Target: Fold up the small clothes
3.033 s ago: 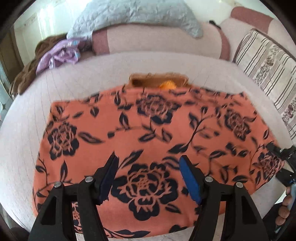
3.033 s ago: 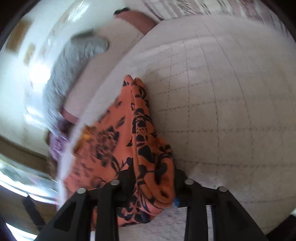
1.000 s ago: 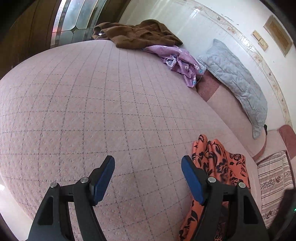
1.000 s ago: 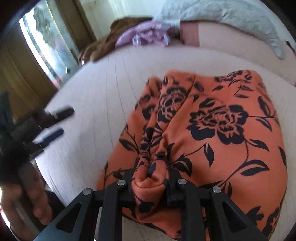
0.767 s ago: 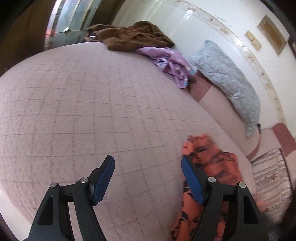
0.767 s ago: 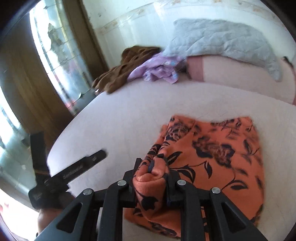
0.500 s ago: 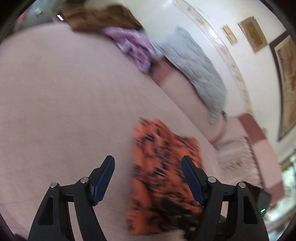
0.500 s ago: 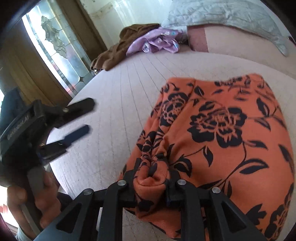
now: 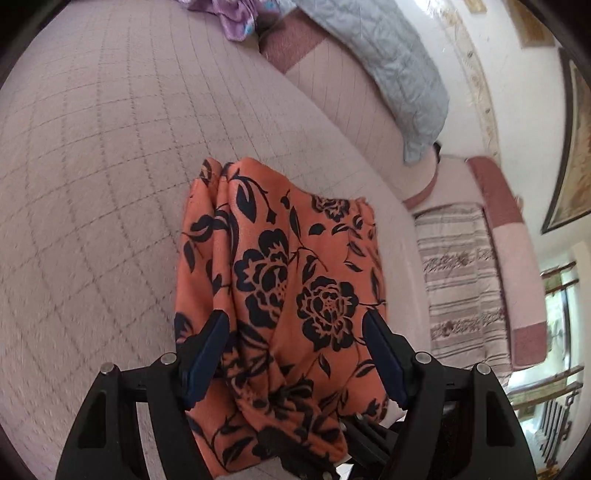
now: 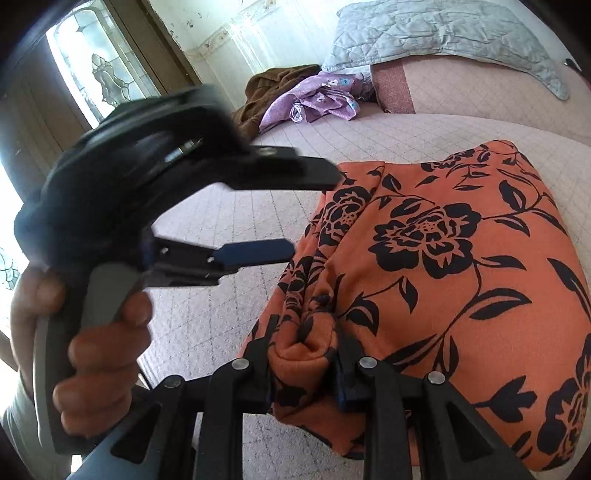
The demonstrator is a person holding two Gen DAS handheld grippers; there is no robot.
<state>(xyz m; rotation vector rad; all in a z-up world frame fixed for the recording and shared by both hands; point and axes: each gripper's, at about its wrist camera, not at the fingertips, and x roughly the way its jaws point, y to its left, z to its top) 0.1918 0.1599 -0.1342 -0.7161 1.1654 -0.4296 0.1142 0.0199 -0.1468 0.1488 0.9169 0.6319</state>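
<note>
A hand (image 10: 92, 343) is holding the left gripper (image 10: 314, 214), jaws wide with nothing in them, beside the orange cloth with black flowers (image 10: 443, 258) lying folded on the pink checked bed cover (image 10: 229, 221). The right gripper (image 10: 303, 354) is pinching the cloth's near bunched edge, probably to hold the fold, and its jaws are opening.

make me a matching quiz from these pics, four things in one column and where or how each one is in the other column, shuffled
Things
1. orange garment with black flower print
2. left gripper
3. purple flowered cloth
4. grey quilted pillow

Place or state
A. crumpled at the far end of the pink quilted bed cover, beside a brown garment
B. jaws wide apart, nothing between them, at the garment's left edge
C. lying along the pink bolster at the head of the bed
D. folded on the bed, a bunched edge between the right gripper fingers

Pairs: 1-D, 2-B, 3-A, 4-C
</note>
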